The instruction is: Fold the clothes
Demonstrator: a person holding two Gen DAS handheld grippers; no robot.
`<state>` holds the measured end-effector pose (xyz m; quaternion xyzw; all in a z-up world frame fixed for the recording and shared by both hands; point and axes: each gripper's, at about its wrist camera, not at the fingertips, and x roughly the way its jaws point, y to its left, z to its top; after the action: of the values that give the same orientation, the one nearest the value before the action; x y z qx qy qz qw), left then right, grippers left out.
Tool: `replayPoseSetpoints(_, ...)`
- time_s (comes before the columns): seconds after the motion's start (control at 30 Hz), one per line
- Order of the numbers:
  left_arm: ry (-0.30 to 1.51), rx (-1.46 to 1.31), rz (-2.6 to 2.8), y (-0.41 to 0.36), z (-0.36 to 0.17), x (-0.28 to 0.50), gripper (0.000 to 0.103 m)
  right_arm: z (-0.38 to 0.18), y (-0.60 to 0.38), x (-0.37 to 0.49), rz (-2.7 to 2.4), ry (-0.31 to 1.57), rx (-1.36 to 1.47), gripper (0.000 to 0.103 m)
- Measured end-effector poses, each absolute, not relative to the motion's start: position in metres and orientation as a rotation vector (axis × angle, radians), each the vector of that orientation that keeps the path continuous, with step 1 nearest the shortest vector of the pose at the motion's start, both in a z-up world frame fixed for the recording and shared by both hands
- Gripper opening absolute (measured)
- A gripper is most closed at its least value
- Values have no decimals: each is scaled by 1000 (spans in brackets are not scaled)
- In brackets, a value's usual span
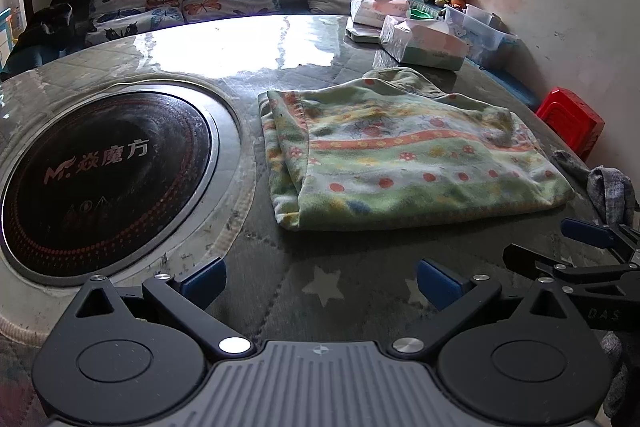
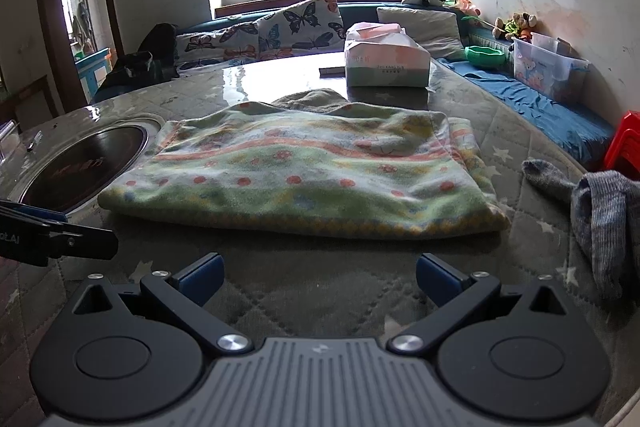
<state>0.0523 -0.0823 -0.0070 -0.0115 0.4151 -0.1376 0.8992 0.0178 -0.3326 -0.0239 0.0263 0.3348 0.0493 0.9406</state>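
1. Left gripper point(image 1: 322, 281): jaws wide open, nothing in them. It sits low over the table point(image 1: 248, 251), just short of the near edge of the cloth.
2. Right gripper point(image 2: 320, 277): same thing, wide open & empty, also at the near edge, close beside the left one.
3. The green spotty cloth point(image 2: 304, 171) lies flat in the middle of the table, next to the round black hob point(image 1: 100, 171). It shows more than one layer at its side, so I think it's been folded at least once already.
4. The fold looks a bit messy. The far right corner is bumpy & the edges don't line up.
5. Something olive green point(image 2: 312, 97) peeks out behind the cloth. Can't tell if it's another piece or part of it.
6. Gray socks point(image 2: 600, 211) lie in a heap on the right, apart from the cloth. Not folded yet.
7. So I'd guess about halfway: cloth maybe needs 1 more fold or a tidy, socks still to do.
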Motion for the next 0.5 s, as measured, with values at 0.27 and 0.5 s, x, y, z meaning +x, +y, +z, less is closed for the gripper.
replayPoseSetpoints(0.27, 852, -17, -295, -83, -7, 45, 103, -25, -331, 11, 85, 682, 49, 103)
replayPoseSetpoints(0.5, 850, -17, -302, -84, -7, 40, 103, -26, -331, 9, 82, 680, 46, 103)
